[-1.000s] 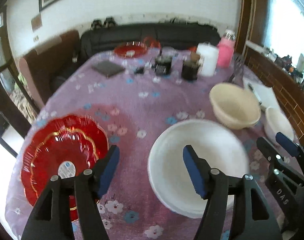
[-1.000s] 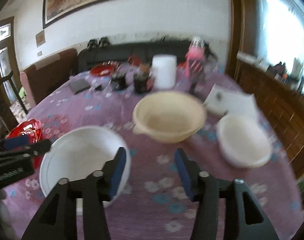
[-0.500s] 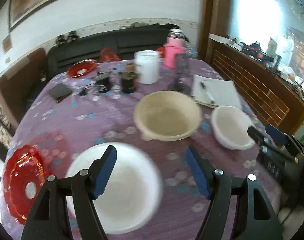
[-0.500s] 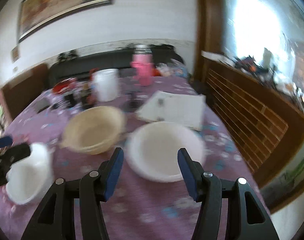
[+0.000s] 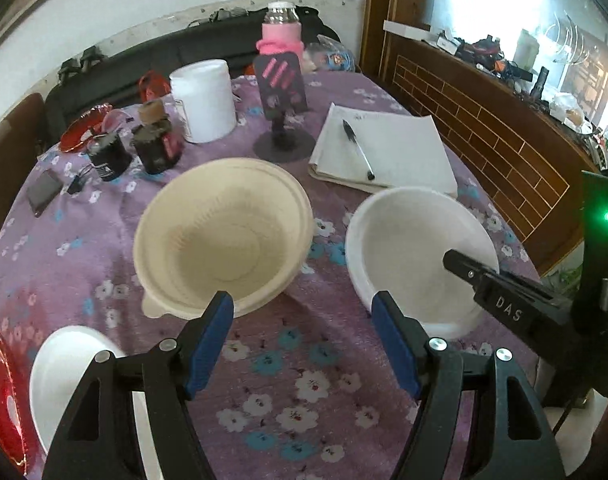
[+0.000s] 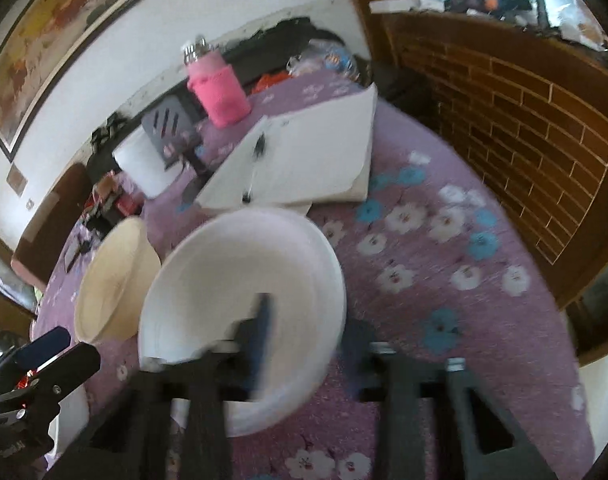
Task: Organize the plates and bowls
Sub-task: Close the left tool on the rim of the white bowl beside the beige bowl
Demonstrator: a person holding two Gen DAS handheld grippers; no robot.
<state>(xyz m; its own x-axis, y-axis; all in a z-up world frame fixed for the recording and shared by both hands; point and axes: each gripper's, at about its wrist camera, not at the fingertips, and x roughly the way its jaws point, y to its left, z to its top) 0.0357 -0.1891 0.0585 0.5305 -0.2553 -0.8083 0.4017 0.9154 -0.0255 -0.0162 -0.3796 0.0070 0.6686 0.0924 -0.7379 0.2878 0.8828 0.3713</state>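
Observation:
A cream bowl [image 5: 224,236] sits mid-table, with a white bowl [image 5: 419,256] to its right. A second white bowl [image 5: 72,368] and a red plate [image 5: 0,392] lie at the lower left. My left gripper [image 5: 302,320] is open and empty, hovering just short of the gap between the cream and white bowls. My right gripper [image 6: 307,336] is blurred and its jaws are closing. They straddle the near rim of the white bowl [image 6: 240,292], one finger inside and one outside, with a gap still showing. The cream bowl [image 6: 116,280] is to its left.
A notebook with a pen [image 5: 383,152] lies behind the white bowl. Further back stand a white tub [image 5: 204,100], a pink bottle [image 5: 282,36], a phone stand [image 5: 282,120] and dark jars [image 5: 156,144]. A wooden panel wall [image 5: 483,128] borders the table's right edge.
Both views have swung right across the table. The left gripper left the large white bowl for the cream one. The right gripper reached the right white bowl and its jaws narrowed over the rim.

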